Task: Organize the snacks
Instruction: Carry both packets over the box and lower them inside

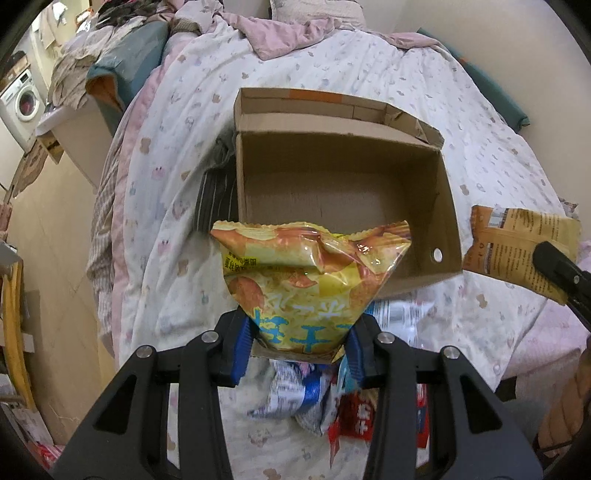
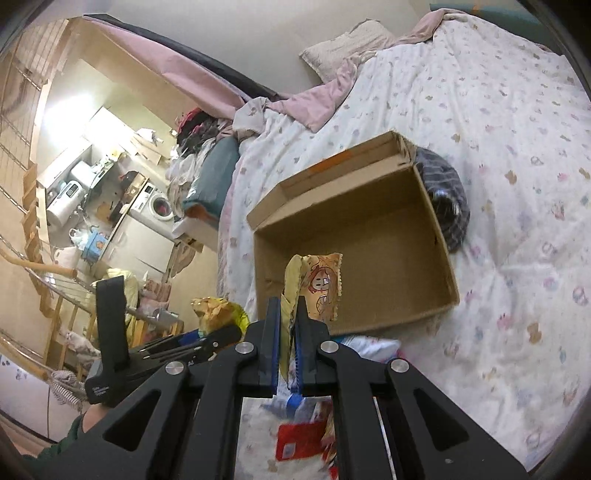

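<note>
My left gripper (image 1: 301, 345) is shut on a yellow chip bag (image 1: 310, 273) and holds it up in front of the open, empty cardboard box (image 1: 347, 206) on the bed. My right gripper (image 2: 290, 325) is shut on a brown-and-yellow snack packet (image 2: 319, 284), held edge-on before the same box (image 2: 354, 236). In the left wrist view that packet (image 1: 517, 243) and the right gripper (image 1: 561, 269) show at the right. In the right wrist view the chip bag (image 2: 218, 314) and the left gripper (image 2: 207, 338) show at lower left. Several more snack packets (image 1: 328, 402) lie on the quilt under the grippers.
The box sits on a white patterned quilt (image 2: 517, 147). A dark striped cloth (image 1: 216, 195) lies against the box's far side. Pillows and pink bedding (image 1: 295, 29) pile at the bed's head. A washing machine (image 1: 22, 103) and cluttered floor lie beyond the bed's left edge.
</note>
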The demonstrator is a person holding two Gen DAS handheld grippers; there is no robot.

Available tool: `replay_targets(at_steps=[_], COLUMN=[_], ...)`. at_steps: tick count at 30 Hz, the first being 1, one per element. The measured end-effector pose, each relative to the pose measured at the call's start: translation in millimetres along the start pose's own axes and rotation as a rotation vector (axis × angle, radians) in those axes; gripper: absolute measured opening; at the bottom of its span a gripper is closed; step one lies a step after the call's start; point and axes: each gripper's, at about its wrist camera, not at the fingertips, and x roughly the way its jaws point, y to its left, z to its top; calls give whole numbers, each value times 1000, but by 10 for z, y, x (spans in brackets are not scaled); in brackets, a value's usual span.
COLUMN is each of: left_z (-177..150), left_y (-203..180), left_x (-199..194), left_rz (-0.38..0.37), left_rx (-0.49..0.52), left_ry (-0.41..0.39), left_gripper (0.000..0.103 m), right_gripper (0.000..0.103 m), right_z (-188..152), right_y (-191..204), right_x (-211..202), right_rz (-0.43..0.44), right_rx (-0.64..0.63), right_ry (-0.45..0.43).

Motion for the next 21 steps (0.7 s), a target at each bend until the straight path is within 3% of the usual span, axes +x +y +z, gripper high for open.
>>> replay_targets(at_steps=[10,12,21], left_z=[301,349,390], left_y=[-147,-152,-254], left_x=[328,428,876], left_rz=[43,16,54], left_rx=[15,-3,23], left_ry=[-8,-10,15], left_gripper=[38,38,38], right_gripper=[7,7,7], right_z=[220,256,309], right_y=[-231,-293,-559], right_x=[401,540,1090], right_rz=[-3,-39,-112], right_rx=[-3,-20,-79], right_ry=[16,24,72])
